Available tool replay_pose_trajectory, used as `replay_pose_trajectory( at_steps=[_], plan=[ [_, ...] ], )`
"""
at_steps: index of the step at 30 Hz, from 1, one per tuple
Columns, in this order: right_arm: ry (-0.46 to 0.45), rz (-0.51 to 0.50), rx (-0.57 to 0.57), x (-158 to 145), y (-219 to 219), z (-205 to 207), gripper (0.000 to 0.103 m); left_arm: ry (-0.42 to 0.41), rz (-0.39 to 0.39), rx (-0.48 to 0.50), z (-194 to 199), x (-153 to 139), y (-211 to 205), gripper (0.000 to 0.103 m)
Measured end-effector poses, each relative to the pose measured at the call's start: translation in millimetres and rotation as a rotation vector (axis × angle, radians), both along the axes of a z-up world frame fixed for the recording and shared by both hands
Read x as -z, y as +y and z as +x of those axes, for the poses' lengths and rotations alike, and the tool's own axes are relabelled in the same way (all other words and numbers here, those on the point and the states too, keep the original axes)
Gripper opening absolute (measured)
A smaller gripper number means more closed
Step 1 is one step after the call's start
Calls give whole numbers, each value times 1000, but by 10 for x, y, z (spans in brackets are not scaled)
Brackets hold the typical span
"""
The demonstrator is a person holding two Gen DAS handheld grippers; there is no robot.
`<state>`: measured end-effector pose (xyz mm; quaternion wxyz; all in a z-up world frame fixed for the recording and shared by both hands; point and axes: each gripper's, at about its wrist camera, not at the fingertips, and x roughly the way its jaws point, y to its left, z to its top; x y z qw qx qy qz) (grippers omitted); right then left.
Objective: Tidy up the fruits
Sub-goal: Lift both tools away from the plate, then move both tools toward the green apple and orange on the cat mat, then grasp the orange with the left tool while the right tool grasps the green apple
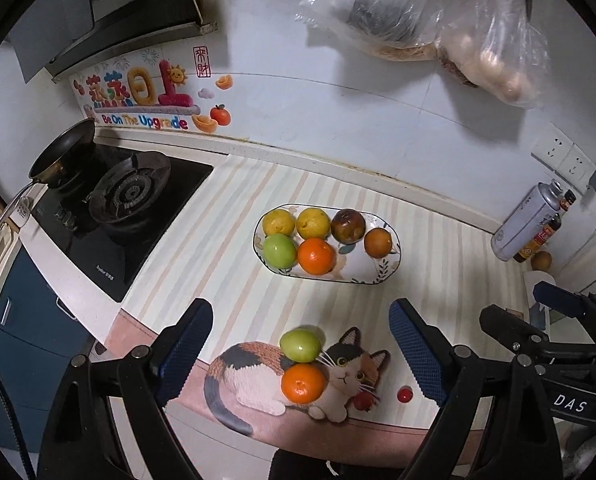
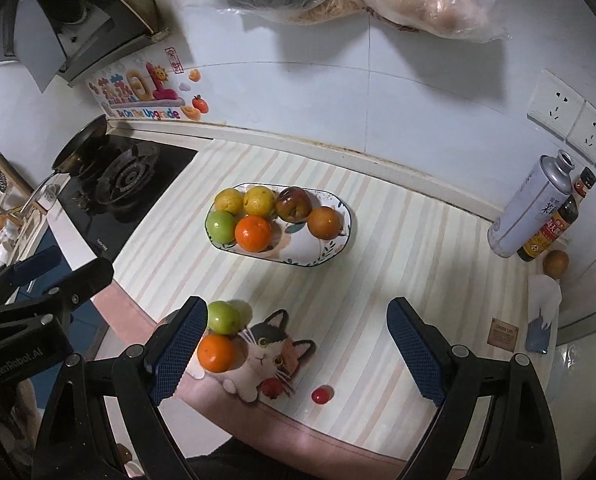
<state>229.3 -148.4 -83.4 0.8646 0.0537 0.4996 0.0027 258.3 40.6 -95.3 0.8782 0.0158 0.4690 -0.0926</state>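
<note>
- Left gripper (image 1: 303, 354): jaws wide apart, nothing between the pads; it hangs above the counter edge, pointing steeply down.
- Right gripper (image 2: 296, 354): jaws wide apart too, empty. It shows in the left wrist view at 4 o'clock; the left one shows in the right wrist view at 9 o'clock.
- Oval plate (image 1: 393, 258) sits mid-mat on the striped mat (image 1: 234, 216), at 12 o'clock from both grippers.
- On the plate: two yellow fruits (image 1: 278, 221) along the far rim, a dark red apple (image 1: 348, 226) to their 3 o'clock, a brownish-orange fruit (image 1: 377, 242) at the right end, a green fruit (image 1: 280, 251) and an orange (image 1: 316, 255) in the near row, these two touching.
- Off the plate, on the cat picture (image 1: 258, 372) at the near edge of the mat: a loose green fruit (image 1: 300, 345) and a loose orange (image 1: 303, 382) just at its 6 o'clock, touching or nearly so.
- Two small red fruits: one (image 1: 362, 401) on the cat's paw, one (image 1: 405, 394) just to its 3 o'clock on bare mat.
- One brown fruit (image 2: 556, 263) at 3 o'clock, beside a spray can (image 2: 529, 208) and sauce bottle (image 2: 553, 224).
- Gas hob (image 1: 130, 196) with a pan (image 1: 64, 152) at 10 o'clock.
</note>
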Motion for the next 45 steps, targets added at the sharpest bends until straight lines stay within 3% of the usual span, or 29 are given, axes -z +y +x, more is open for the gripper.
replay_pose_trajectory(
  at_steps=[10,11,12,13,17,20,26,32,33,36,38,39,41,45],
  plan=[
    [9,49,3,55,-20,-44,94,33,-18,-22,-81,105,79,91],
    [20,59,2,97,-27,-27,94,36,-14,-26,-74,145,93,94],
    [33,77,4,153,-46,-7,94,45,-5,-34,-57,213,112,103],
    [49,100,8,240,-68,11,95,50,6,-42,-43,261,126,103],
    [125,155,15,631,-126,98,95,118,64,-79,23,700,191,103],
    [204,220,30,1020,-173,156,95,216,94,-84,65,1149,197,103],
    [304,316,97,1653,-280,222,95,396,55,-75,158,1945,147,103],
    [347,326,142,1979,-337,284,95,479,25,-23,280,2436,-65,103],
    [354,325,144,2018,-332,304,95,493,16,-11,294,2489,-95,102],
    [367,324,147,2078,-318,356,95,542,-39,13,317,2621,-152,76],
    [374,324,144,2103,-279,412,95,520,-31,7,321,2618,-143,71],
    [376,325,140,2111,-262,440,95,504,-29,2,321,2598,-119,61],
    [379,328,127,2125,-195,500,95,517,-58,-12,329,2593,-17,61],
    [386,336,86,2148,4,666,95,506,-35,-46,304,2599,211,61]
  ],
)
